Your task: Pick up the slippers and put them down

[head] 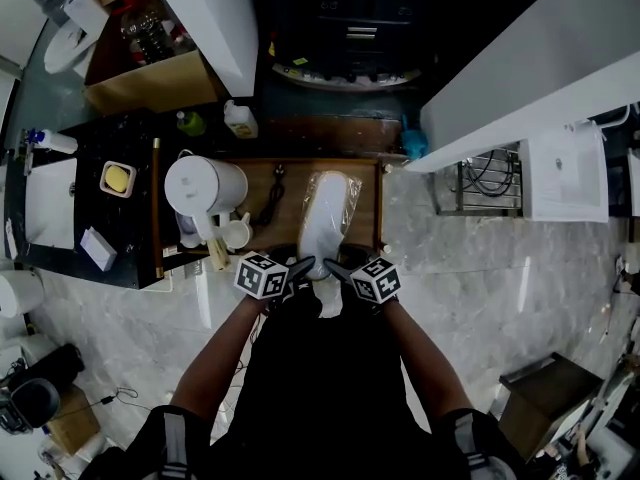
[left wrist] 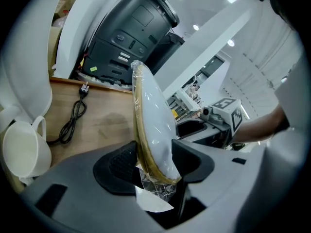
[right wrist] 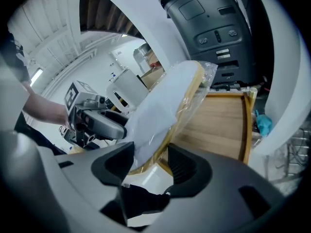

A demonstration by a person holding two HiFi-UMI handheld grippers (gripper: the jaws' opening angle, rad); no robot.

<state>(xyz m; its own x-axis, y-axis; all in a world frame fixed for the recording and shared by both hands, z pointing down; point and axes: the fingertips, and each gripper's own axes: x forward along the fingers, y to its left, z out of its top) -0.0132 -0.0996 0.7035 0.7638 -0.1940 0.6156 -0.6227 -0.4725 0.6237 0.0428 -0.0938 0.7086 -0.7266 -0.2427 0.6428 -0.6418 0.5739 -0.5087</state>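
A pair of white slippers (head: 328,216) with tan soles, wrapped in clear plastic, is held edge-up above the wooden tray table (head: 366,200). Both grippers grip its near end. In the left gripper view the pack (left wrist: 153,115) stands between the two black pads of my left gripper (left wrist: 154,161), which is shut on it. In the right gripper view the slippers (right wrist: 160,113) slant up to the right, and my right gripper (right wrist: 150,160) is shut on their heel end. In the head view the left gripper (head: 303,266) and right gripper (head: 338,266) sit close together at the tray's front edge.
A white kettle (head: 203,186), a white mug (head: 236,233) and a black power cord (head: 272,203) occupy the tray's left half. A black machine (head: 345,28) stands behind it. A white counter (head: 520,88) runs along the right and a dark shelf (head: 90,148) along the left.
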